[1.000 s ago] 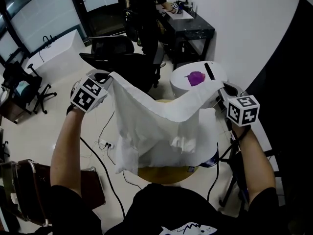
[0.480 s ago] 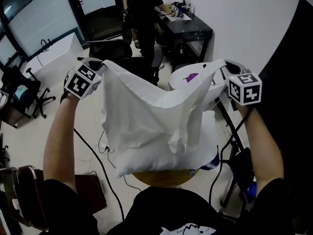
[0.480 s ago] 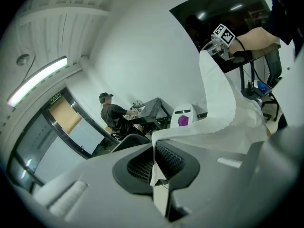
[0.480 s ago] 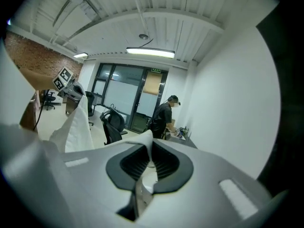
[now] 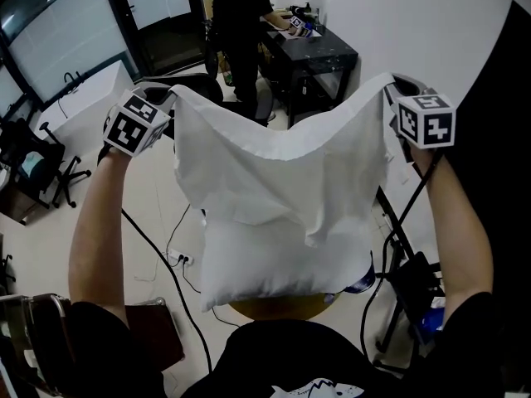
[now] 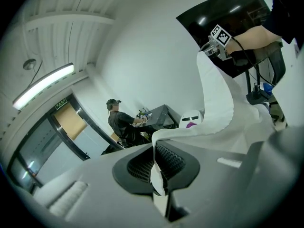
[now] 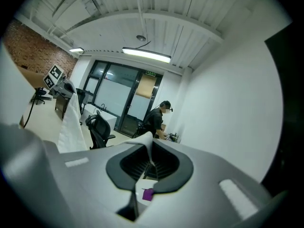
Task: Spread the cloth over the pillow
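Two upper corners of the cloth (image 5: pixel 274 172) are pinched, one in our left gripper's (image 5: pixel 172 97) shut jaws and one in our right gripper's (image 5: pixel 388 82), so it hangs stretched above the pillow (image 5: pixel 265 268) on the round tabletop (image 5: pixel 274 309), not yet lowered or spread.

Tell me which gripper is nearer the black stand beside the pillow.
Right. The right gripper hangs above the black stand; the left gripper is across the cloth, beyond the pillow.

White cloth (image 5: pixel 274 172) spread wide aloft — lower edge draping white pillow (image 5: pixel 265 272).
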`<action>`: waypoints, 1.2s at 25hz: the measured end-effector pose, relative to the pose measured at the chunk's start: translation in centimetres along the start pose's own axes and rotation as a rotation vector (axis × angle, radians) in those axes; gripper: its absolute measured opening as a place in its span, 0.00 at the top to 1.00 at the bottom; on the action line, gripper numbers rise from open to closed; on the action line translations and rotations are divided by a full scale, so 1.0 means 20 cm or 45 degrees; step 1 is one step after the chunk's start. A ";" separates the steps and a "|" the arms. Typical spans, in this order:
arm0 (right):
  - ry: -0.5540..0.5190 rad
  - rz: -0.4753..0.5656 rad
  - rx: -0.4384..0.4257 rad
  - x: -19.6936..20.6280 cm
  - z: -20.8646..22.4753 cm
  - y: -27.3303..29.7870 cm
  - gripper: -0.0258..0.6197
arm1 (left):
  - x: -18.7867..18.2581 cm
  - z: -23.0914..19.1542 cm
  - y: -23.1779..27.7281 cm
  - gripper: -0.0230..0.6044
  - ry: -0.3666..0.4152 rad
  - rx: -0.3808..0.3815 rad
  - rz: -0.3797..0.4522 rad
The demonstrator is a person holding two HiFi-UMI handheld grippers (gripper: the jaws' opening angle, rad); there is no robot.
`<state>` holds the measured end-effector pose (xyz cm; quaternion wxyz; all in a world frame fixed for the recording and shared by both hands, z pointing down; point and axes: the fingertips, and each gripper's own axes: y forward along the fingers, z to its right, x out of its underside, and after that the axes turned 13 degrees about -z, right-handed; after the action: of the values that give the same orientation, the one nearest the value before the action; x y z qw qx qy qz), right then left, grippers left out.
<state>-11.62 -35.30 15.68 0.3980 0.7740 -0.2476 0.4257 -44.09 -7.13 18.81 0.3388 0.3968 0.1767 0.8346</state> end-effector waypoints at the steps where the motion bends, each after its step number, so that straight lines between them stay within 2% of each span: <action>1: 0.006 0.012 0.017 -0.03 0.02 -0.01 0.95 | -0.02 -0.02 -0.01 0.98 0.009 -0.009 0.018; 8: 0.057 0.061 0.165 -0.15 0.16 -0.09 0.95 | -0.18 -0.08 -0.05 0.98 0.078 -0.033 0.135; 11: 0.093 0.061 0.213 -0.15 0.24 -0.09 0.95 | -0.21 -0.09 -0.01 0.98 0.066 -0.028 0.148; 18: 0.047 -0.035 0.206 -0.02 0.28 0.03 0.95 | -0.12 -0.02 0.13 0.98 0.000 0.005 0.064; 22: 0.050 -0.102 0.181 0.13 0.30 0.13 0.95 | -0.02 0.06 0.22 0.98 -0.029 0.030 -0.006; 30: 0.055 -0.212 0.114 0.43 0.27 0.23 0.95 | 0.20 0.28 0.32 0.98 0.006 0.091 -0.119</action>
<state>-8.16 -42.69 23.16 0.4023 0.7996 -0.1542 0.4185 -44.22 -8.71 27.99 0.3625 0.3981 0.2254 0.8120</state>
